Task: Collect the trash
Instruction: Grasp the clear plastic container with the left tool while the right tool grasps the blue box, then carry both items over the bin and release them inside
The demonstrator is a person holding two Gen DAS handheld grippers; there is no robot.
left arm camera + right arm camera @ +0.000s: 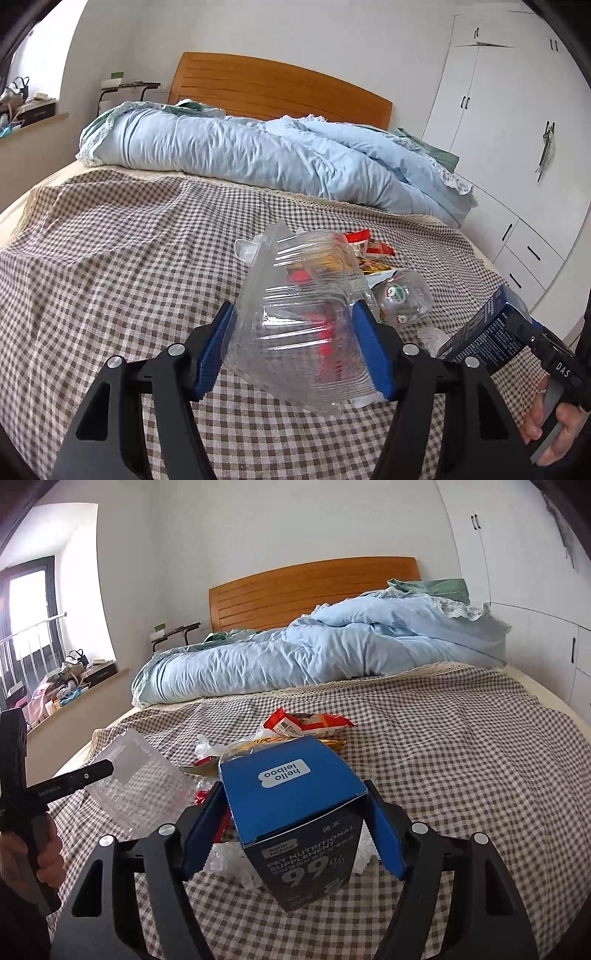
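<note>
My left gripper (292, 308) is shut on a clear plastic clamshell box (306, 295), its blue pads pressing both sides and holding it tilted above the checked bedspread (110, 258). The right wrist view shows that clamshell (144, 797) at lower left. My right gripper (295, 788) is shut on a dark blue pet supplement carton (306, 849), also seen as the carton (487, 332) at the right of the left wrist view. Behind them lie a red wrapper (306, 722), a yellow wrapper (376, 266), a crushed clear bottle (402, 299) and white crumpled plastic (229, 864).
A rumpled light blue duvet (258, 155) lies across the bed's far half below a wooden headboard (314, 587). White wardrobes and drawers (498, 129) stand along the right. A window ledge with bags and boxes (74, 679) runs along the left.
</note>
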